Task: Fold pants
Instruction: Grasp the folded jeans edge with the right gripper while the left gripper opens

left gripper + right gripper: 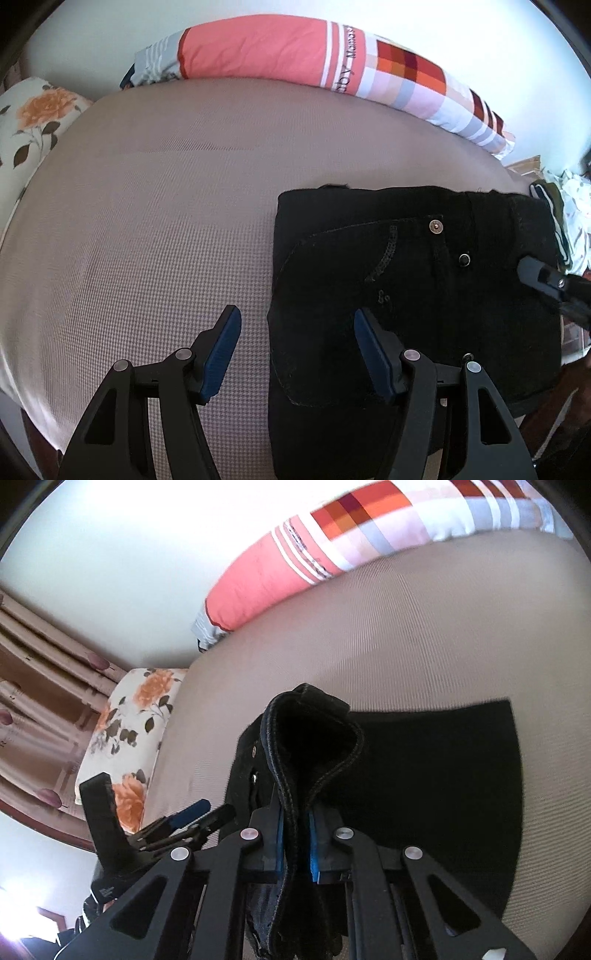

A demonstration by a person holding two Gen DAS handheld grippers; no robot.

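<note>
Black pants (pixel 406 277) lie folded on the right part of the beige bed (pixel 147 221), button and rivets facing up. My left gripper (pixel 295 314) hangs open over the pants' left edge, one blue pad (pixel 221 347) above the sheet and the other above the cloth, with nothing held. In the right wrist view my right gripper (pixel 297 812) is shut on a thick seamed edge of the pants (pixel 310 731), which rises in a raised loop above the flat part (pixel 443 775). The right gripper (pixel 543 280) shows at the pants' right side, and the left gripper (pixel 192 816) appears low on the left.
A long pink and checked bolster (pixel 277 48) lies along the wall at the bed's far side. A floral pillow (pixel 33 122) sits at the left end. Loose clothes (pixel 569 206) are piled beyond the pants on the right. Brown curtains (pixel 37 701) hang past the floral pillow.
</note>
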